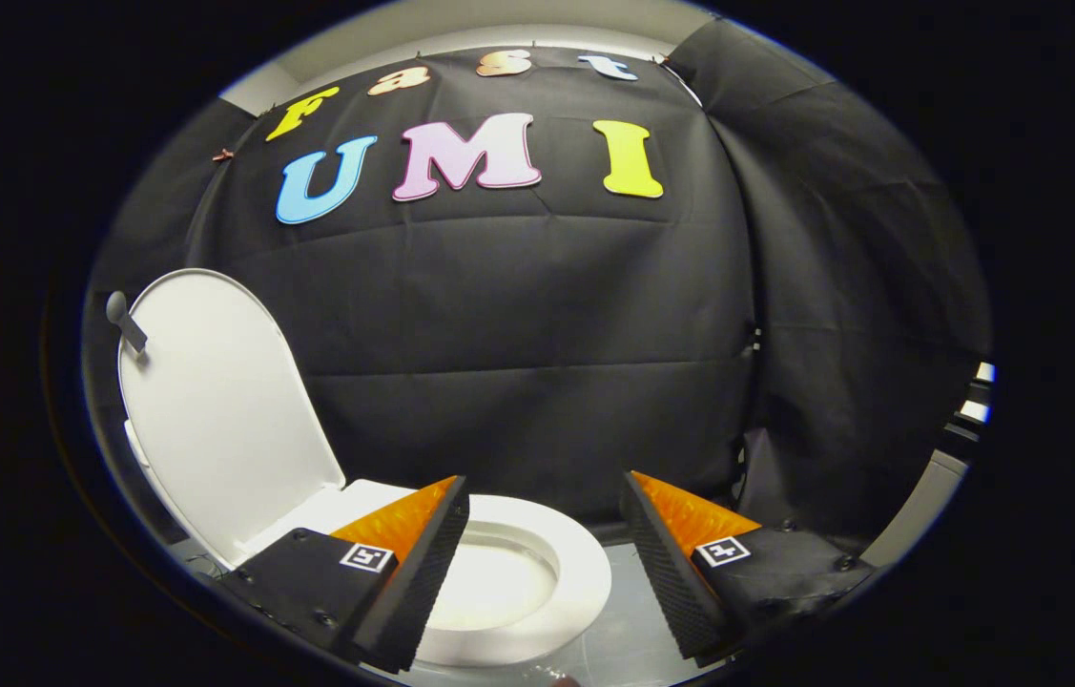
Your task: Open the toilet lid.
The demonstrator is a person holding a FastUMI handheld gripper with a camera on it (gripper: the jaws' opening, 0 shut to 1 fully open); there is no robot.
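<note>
Gripper (545,563) low in the gripper view, jaws spread wide, nothing between the two fingers but open air and a stretch of toilet below. Each finger carries a small square marker tag on its upper face.

Toilet lid (217,410) already raised: stands near upright, leaning slightly back, at about 10 o'clock from the gripper, well apart from both fingers. Underside of the lid faces the camera, plain and smooth. Its lower end meets the back of the toilet at the hinge, just beyond the left finger.

Small grey knobbed handle (125,321) juts from the lid's upper far edge, at roughly 10 o'clock from the lid's centre, touching the rim.

Toilet seat (585,572) down and flat, a pale ring around the bowl (494,584). Seat lies just ahead of and beneath the gap between the fingers; the left finger overlaps its near-left part in view, though I cannot tell whether it touches. Right finger sits clear of the seat, at about 3 o'clock from it.

Grey floor (618,639) shows between the seat and the right finger.

Black cloth wall (518,334) hangs behind the toilet at 12 o'clock, creased in horizontal folds, with a second drape of the same cloth at 2 o'clock.
</note>
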